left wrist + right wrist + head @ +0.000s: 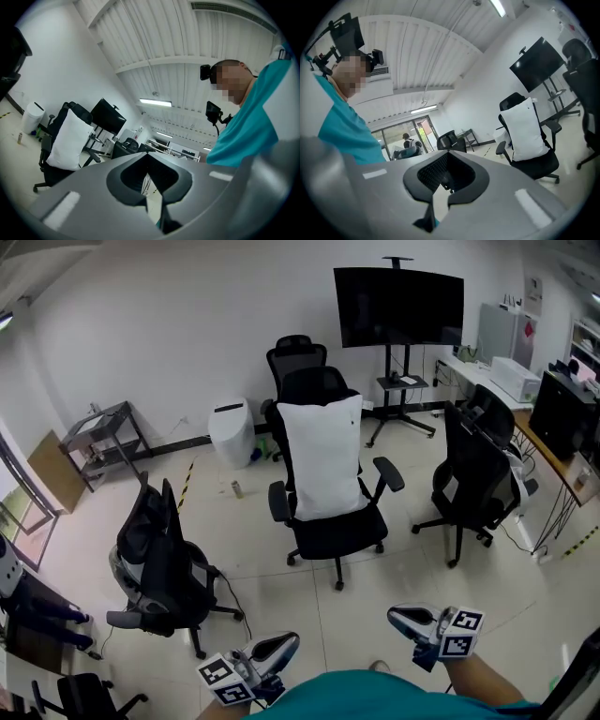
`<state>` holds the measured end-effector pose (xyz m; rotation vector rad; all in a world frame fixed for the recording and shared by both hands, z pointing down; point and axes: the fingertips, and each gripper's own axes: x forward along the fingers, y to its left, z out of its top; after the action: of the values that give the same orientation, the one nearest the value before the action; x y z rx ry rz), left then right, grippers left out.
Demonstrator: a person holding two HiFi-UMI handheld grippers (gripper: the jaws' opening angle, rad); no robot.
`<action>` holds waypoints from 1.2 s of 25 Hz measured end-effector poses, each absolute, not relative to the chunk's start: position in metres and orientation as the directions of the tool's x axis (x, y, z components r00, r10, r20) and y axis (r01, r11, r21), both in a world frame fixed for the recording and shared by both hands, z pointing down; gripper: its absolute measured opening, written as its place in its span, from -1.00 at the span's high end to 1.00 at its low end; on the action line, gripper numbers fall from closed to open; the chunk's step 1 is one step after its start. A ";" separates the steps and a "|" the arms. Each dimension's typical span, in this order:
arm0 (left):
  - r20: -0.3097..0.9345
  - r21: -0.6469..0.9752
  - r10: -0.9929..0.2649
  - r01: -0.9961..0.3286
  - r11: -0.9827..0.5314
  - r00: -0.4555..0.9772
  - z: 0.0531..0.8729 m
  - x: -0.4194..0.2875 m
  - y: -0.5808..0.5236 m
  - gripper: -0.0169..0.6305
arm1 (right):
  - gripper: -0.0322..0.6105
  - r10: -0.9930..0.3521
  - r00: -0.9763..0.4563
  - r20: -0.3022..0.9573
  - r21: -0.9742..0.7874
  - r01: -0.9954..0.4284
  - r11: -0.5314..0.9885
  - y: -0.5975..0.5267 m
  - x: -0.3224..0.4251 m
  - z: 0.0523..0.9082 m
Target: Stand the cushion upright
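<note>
The white cushion (322, 457) stands upright on a black office chair (339, 532), leaning against its backrest, in the middle of the room. It also shows at the left in the left gripper view as the cushion (68, 139), and at the right in the right gripper view as the cushion (526, 129). Both grippers are far from it, close to my body at the bottom of the head view. My left gripper (281, 646) is shut with nothing in it, its jaws together (148, 157). My right gripper (405, 619) is likewise shut and empty (447, 154).
A second black chair (159, 563) stands at the left and a third (473, 479) at the right. A dark screen on a stand (398, 306), a white bin (231, 432), a metal shelf (103, 442) and a desk (539, 442) line the walls. Bare floor lies between me and the cushion's chair.
</note>
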<state>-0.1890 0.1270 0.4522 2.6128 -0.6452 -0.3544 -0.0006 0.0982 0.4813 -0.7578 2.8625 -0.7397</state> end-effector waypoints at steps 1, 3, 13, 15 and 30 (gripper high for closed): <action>-0.147 0.457 -0.491 -0.381 -0.804 0.859 0.451 -0.188 0.131 0.91 | 0.89 -0.489 -0.872 0.040 -0.469 -0.448 0.761 0.103 0.001 0.479; -0.159 0.444 -0.493 -0.385 -0.810 0.855 0.447 -0.180 0.136 0.91 | 0.89 -0.491 -0.870 0.035 -0.460 -0.450 0.766 0.108 0.011 0.473; -0.195 0.450 -0.552 -0.426 -0.785 0.811 0.440 -0.122 0.150 0.91 | 0.89 -0.439 -0.896 0.067 -0.398 -0.428 0.812 0.119 0.072 0.464; -0.197 0.435 -0.550 -0.430 -0.791 0.812 0.436 -0.111 0.147 0.91 | 0.90 -0.456 -0.887 0.071 -0.394 -0.445 0.805 0.115 0.085 0.465; -0.213 0.410 -0.548 -0.435 -0.802 0.809 0.429 -0.098 0.151 0.91 | 0.90 -0.451 -0.886 0.105 -0.316 -0.460 0.830 0.122 0.091 0.467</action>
<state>-0.0979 0.1514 0.4286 2.6517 -0.7448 -0.4611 0.0912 0.1220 0.4672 -0.7549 3.0298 -0.5329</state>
